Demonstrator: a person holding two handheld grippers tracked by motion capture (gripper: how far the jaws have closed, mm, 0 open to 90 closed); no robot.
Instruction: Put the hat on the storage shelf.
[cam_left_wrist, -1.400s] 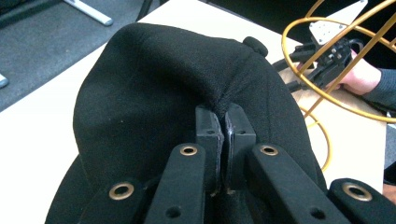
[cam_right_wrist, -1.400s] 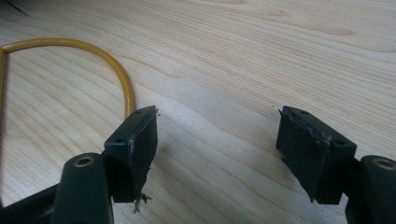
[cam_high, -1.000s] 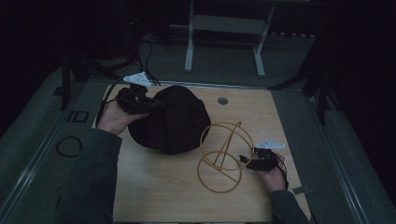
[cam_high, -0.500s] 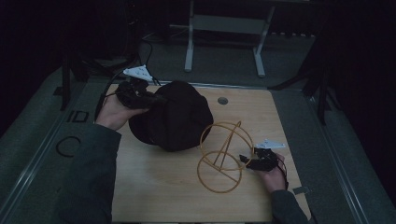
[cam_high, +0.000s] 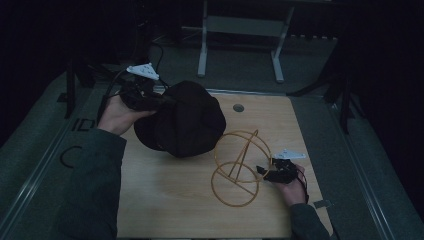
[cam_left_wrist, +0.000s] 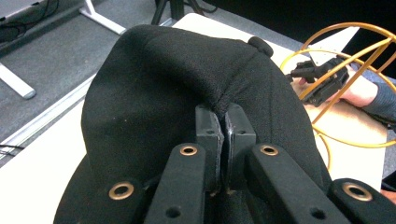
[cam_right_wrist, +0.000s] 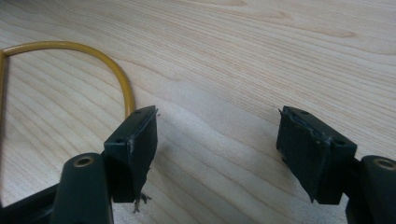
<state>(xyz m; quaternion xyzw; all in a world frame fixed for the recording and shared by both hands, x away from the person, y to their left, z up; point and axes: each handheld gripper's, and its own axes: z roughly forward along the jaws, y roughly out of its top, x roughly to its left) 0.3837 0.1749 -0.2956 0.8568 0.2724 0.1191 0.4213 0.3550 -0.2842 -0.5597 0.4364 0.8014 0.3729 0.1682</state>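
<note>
A: What does the left gripper have?
B: Its jaws pinch a fold of the black cap, which sits at the table's far left.
A: And the right gripper?
B: Jaws wide apart with nothing between them, low over the wood just beside the yellow wire stand.

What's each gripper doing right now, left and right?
Left gripper: shut on a fold of the black hat.
Right gripper: open, holding nothing, low over the wooden table beside the yellow wire stand.
</note>
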